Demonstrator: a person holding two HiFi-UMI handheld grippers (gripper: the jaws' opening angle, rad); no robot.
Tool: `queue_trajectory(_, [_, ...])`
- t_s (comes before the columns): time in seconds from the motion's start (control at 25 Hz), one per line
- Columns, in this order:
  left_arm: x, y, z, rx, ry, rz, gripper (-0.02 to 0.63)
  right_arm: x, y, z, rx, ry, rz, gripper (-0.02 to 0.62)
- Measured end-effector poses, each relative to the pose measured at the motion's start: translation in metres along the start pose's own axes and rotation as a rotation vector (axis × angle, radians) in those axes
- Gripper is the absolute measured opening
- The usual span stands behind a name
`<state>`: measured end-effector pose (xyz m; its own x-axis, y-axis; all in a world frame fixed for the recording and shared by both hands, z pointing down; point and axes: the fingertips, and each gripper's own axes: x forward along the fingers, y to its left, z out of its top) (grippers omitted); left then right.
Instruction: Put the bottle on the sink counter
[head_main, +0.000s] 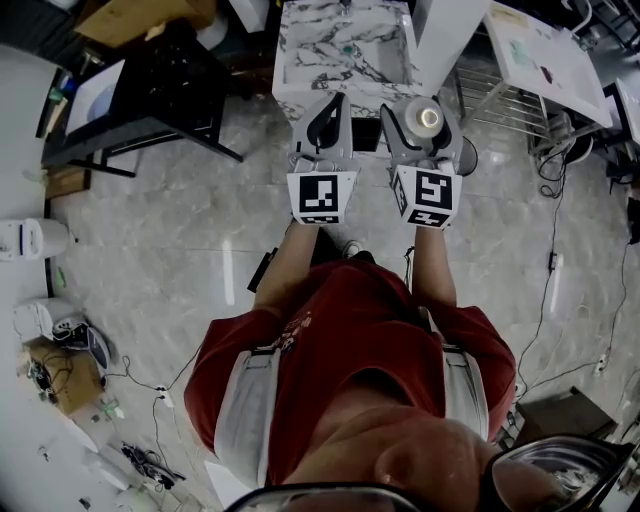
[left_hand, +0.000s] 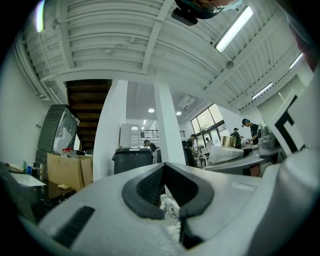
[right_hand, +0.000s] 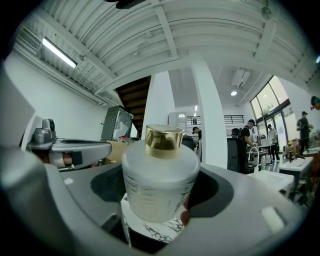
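Jaws of right gripper (right_hand: 161, 197) gripping frosted bottle (right_hand: 160, 172), left gripper (left_hand: 164, 171) jaws together

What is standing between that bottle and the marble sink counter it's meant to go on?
Nothing visible. The bottle is clamped in the right gripper, and the sink counter lies directly ahead of it in the head view. The marble edge facing the bottle looks bare.
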<state>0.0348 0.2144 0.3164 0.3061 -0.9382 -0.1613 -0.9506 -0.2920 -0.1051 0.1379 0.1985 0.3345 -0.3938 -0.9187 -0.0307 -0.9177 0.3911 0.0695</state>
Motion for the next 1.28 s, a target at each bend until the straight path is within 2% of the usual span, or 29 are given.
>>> queue_trajectory(0.24, [0.007, 0.002, -0.007, -0.004, 0.000, -0.001, 0.002, 0.009, -0.001, -0.006, -0.004, 0.006, 0.003, 0.351])
queue_trajectory(0.64, [0.042, 0.031, -0.018, -0.017, -0.017, -0.010, 0.002, 0.054, -0.001, -0.008, -0.036, 0.008, -0.010, 0.351])
queue_trajectory(1.28, [0.138, 0.114, -0.040, -0.032, -0.017, -0.047, 0.002, 0.179, 0.000, -0.011, -0.040, 0.024, -0.057, 0.351])
